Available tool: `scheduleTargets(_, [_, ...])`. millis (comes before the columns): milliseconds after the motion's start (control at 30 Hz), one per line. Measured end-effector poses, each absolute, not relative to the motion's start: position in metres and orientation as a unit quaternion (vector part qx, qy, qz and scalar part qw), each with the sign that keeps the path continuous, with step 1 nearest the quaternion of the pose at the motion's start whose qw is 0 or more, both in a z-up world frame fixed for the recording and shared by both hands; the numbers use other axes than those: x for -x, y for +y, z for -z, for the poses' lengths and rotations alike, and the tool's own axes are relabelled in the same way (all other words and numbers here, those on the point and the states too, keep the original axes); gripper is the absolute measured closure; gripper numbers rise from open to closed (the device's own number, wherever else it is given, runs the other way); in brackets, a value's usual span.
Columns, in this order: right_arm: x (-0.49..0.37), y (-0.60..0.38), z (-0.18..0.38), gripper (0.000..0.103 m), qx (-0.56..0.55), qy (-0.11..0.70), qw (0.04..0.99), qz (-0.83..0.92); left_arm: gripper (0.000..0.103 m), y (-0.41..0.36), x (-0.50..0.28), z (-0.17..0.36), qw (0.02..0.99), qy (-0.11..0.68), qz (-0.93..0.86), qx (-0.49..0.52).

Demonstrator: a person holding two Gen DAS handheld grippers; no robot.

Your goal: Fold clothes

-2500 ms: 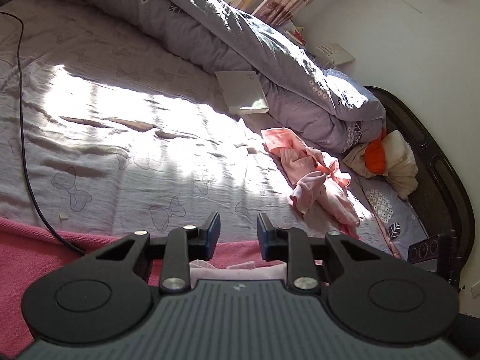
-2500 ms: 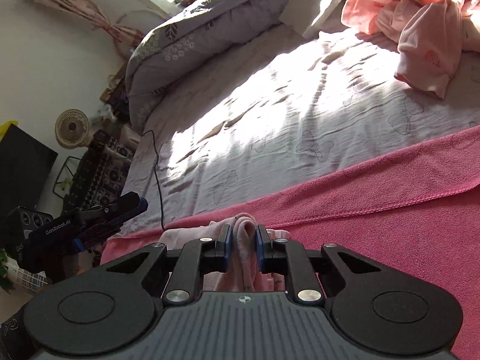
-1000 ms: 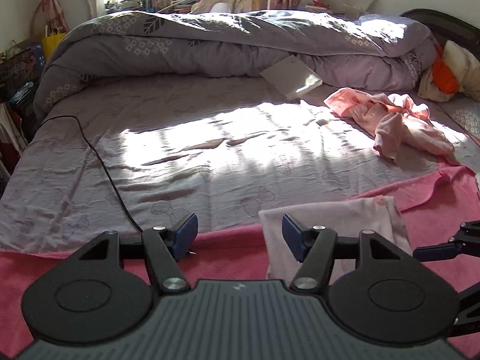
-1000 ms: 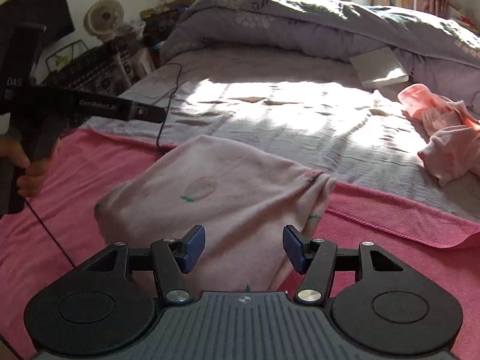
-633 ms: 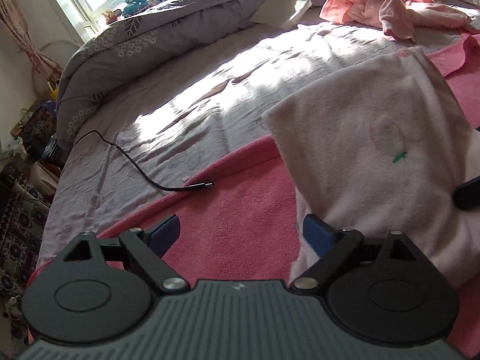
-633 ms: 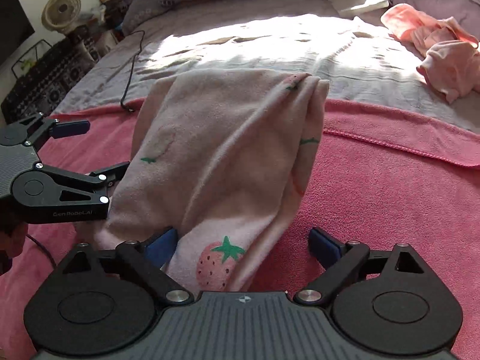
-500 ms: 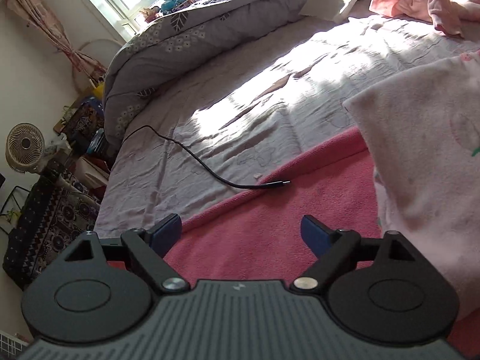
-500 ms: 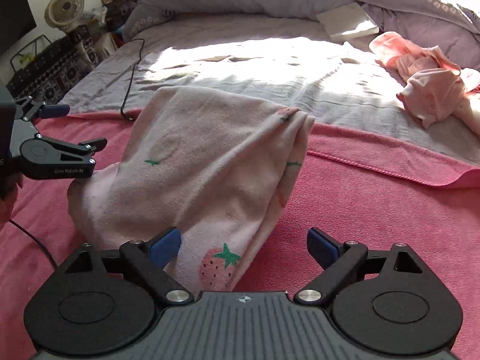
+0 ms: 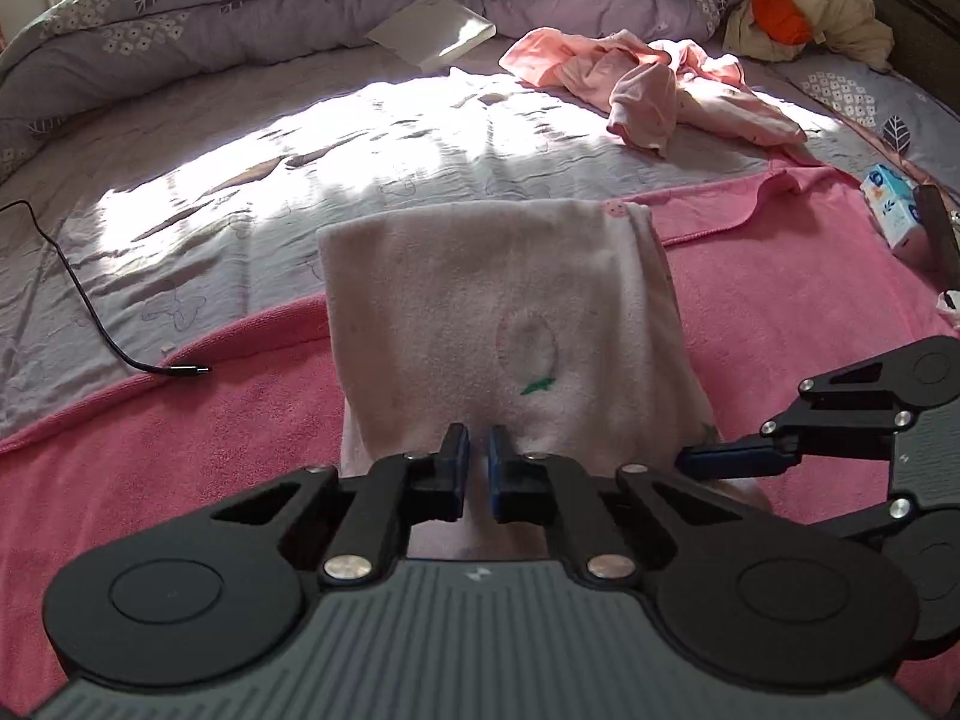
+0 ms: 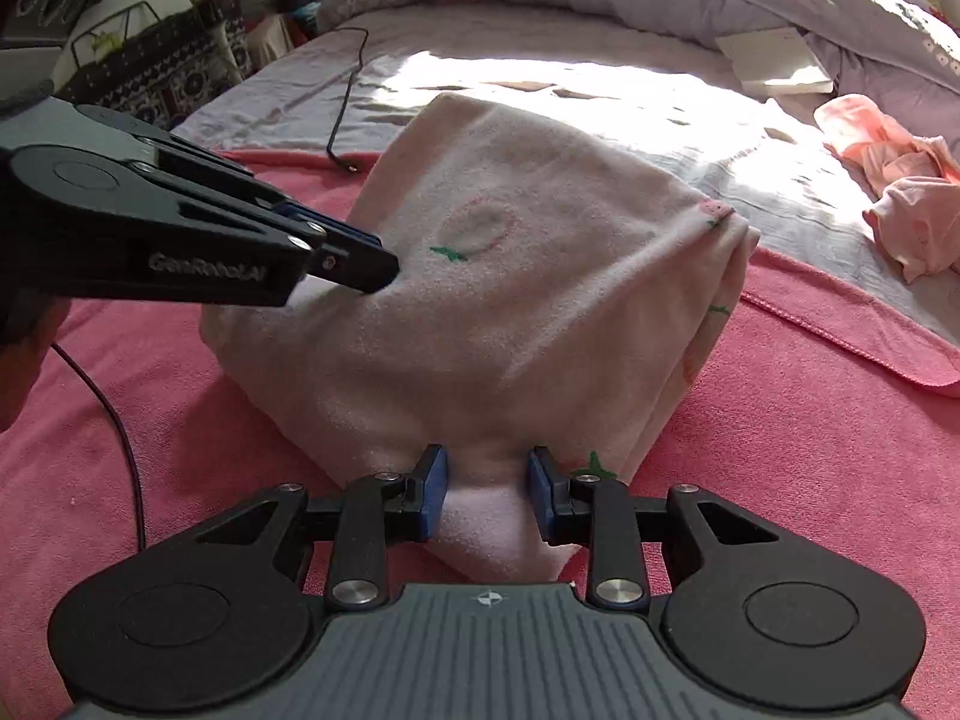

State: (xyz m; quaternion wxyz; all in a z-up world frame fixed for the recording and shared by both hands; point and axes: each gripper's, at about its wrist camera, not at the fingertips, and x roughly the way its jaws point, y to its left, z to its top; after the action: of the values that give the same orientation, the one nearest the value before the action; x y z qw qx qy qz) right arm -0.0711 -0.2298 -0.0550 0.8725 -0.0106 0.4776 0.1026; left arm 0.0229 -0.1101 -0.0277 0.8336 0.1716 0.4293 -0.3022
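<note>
My left hand-held gripper [image 9: 477, 471] pitches down, its jaws just closed tight on the pale pink strawberry-print fleece garment [image 9: 498, 324]. My right hand-held gripper [image 10: 487, 495], also closing, pinches its near edge on the pink towel [image 10: 810, 420]; beyond lies bare, sunlit lilac bedsheet [image 9: 360, 138].

A pale pink garment [image 9: 480, 312], folded, with strawberry prints, lies on the pink towel [image 9: 180, 450]; crumpled pink clothes [image 9: 648, 84] lie beyond.
</note>
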Motion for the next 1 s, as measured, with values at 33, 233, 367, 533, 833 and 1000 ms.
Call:
scheduleTargets(33, [0.072,-0.23,0.055,0.071,0.01,0.477,0.873,-0.101,0.097,-0.116,-0.023,0.033,0.834,0.424,0.293,-0.197])
scheduleTargets(233, [0.078,-0.231,0.058,0.07,0.004,0.46,0.882,-0.1,0.071,-0.127,-0.064,0.061,0.844,0.43,0.205,-0.245])
scheduleTargets(367, [0.08,-0.234,0.06,0.07,-0.014,0.454,0.886,-0.094,0.054,-0.115,-0.072,0.047,0.852,0.435,0.182,-0.228])
scheduleTargets(533, [0.085,-0.239,0.062,0.07,-0.023,0.443,0.891,-0.098,0.061,-0.093,-0.063,-0.007,0.879,0.403,0.206,-0.148])
scheduleTargets(833, [0.1,-0.244,0.066,0.067,-0.042,0.402,0.909,-0.101,0.011,-0.173,-0.044,0.038,0.813,0.459,0.277,-0.228])
scheduleTargets(1000, [0.114,-0.245,0.073,0.063,-0.055,0.358,0.928,-0.083,0.0,-0.168,-0.083,0.065,0.787,0.538,0.258,-0.159])
